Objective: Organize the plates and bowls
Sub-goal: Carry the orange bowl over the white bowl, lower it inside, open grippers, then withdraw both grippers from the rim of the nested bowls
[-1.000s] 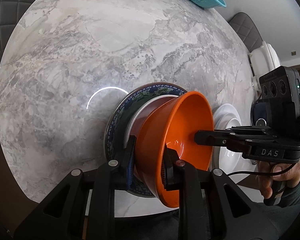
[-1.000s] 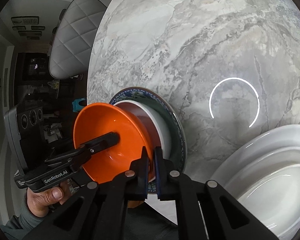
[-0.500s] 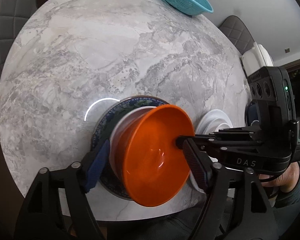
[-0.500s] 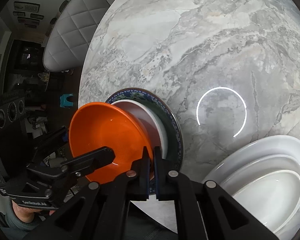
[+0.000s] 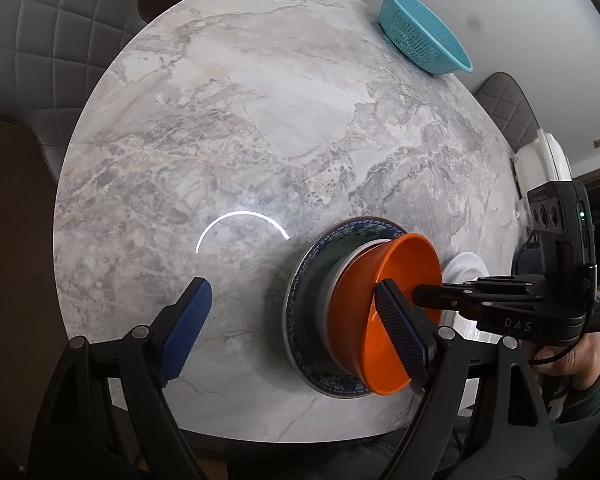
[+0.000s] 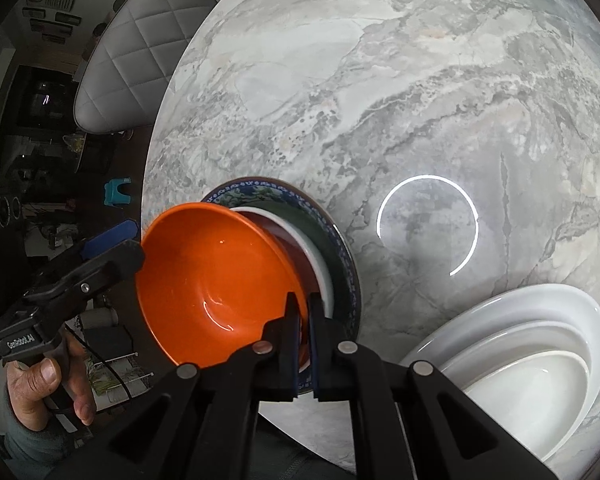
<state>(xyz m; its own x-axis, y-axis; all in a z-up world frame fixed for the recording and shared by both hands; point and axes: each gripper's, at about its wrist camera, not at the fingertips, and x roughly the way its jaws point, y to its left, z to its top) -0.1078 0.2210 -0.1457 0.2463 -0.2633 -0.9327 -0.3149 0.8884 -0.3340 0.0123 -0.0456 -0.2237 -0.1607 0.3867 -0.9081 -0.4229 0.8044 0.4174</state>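
On right gripper [image 5: 424,295] "DAS", seemingly pinching orange bowl [image 6: 216,280]; left gripper [image 5: 296,328] fingers spread.

The left tool [image 5: 296,322] stands wide apart, nothing between its blue pads, one pad in front of the orange bowl [image 5: 384,316]. That bowl sits tilted in a white bowl [image 5: 346,264] on a blue-patterned plate [image 5: 306,280] on the marble surface [image 5: 260,120]. The right tool [image 5: 420,294] pinches the orange bowl's rim. A teal colander [image 5: 424,38] rests at the far edge.
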